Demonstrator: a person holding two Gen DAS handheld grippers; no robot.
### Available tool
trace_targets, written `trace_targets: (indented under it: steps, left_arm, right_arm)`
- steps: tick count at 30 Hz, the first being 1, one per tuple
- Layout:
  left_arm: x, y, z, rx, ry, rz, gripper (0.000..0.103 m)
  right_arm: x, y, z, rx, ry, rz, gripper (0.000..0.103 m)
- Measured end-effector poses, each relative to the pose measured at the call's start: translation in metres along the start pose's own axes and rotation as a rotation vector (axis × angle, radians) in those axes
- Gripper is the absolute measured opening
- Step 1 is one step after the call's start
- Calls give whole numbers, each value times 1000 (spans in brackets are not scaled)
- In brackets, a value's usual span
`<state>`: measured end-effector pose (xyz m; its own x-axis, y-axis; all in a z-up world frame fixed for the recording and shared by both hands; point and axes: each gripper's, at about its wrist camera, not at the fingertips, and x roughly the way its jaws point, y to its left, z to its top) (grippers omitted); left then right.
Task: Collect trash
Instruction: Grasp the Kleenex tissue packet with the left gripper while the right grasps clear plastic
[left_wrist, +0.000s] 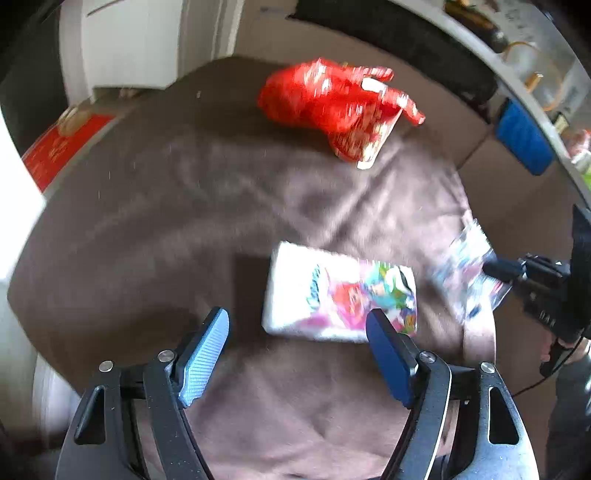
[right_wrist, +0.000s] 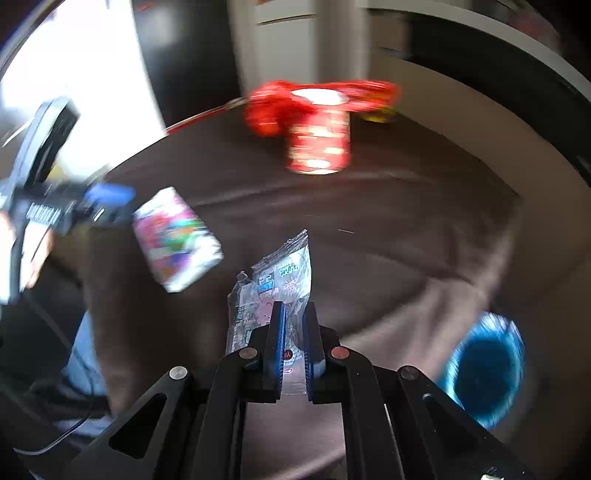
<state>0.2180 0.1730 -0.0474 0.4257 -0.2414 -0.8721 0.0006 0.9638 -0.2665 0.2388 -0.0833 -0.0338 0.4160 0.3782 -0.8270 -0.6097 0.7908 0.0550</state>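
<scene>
A white pack with a colourful print (left_wrist: 332, 291) lies on the brown cloth surface (left_wrist: 184, 206). My left gripper (left_wrist: 297, 314) hangs open just above its near edge, pads apart from it. My right gripper (right_wrist: 293, 308) is shut on a crumpled clear plastic wrapper (right_wrist: 284, 273), which sticks up beyond the fingertips. That wrapper (left_wrist: 465, 273) and the right gripper (left_wrist: 517, 269) show at the right edge of the left wrist view. The printed pack (right_wrist: 177, 240) and the left gripper (right_wrist: 74, 206) appear blurred at the left of the right wrist view. A red wrapper (left_wrist: 314, 96) and a red can (right_wrist: 317, 140) lie at the far side.
A round blue container with a dark inside (right_wrist: 484, 365) stands low on the right. A blue object (left_wrist: 524, 136) sits by a cluttered shelf (left_wrist: 535, 66) at the far right. A red box (left_wrist: 62, 144) is at the left, and a small yellow thing (right_wrist: 376, 116) behind the can.
</scene>
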Motion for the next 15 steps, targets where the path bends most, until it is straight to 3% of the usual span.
trace_targets:
  steps: [4,9,11,14,15]
  left_arm:
    - [12,-7,-19,-149,89,-95,77]
    - [23,-23,-4,-256,39,-82,78]
    - [28,-32,9,-257,-3,-41,78]
    - [45,-55,27,-176,-36,21,78]
    - [50,-60,32,-142,-48,47,78]
  right_arm:
    - [2,-25,-10,79,-3,-15,8]
    - [15,-28,-11,106,-24,-6,8]
    - [13,-29,-12,119,-38,-3,10]
    - [13,-29,-16,152,-58,18,14]
    - [15,-29,-16,161,-57,33,23]
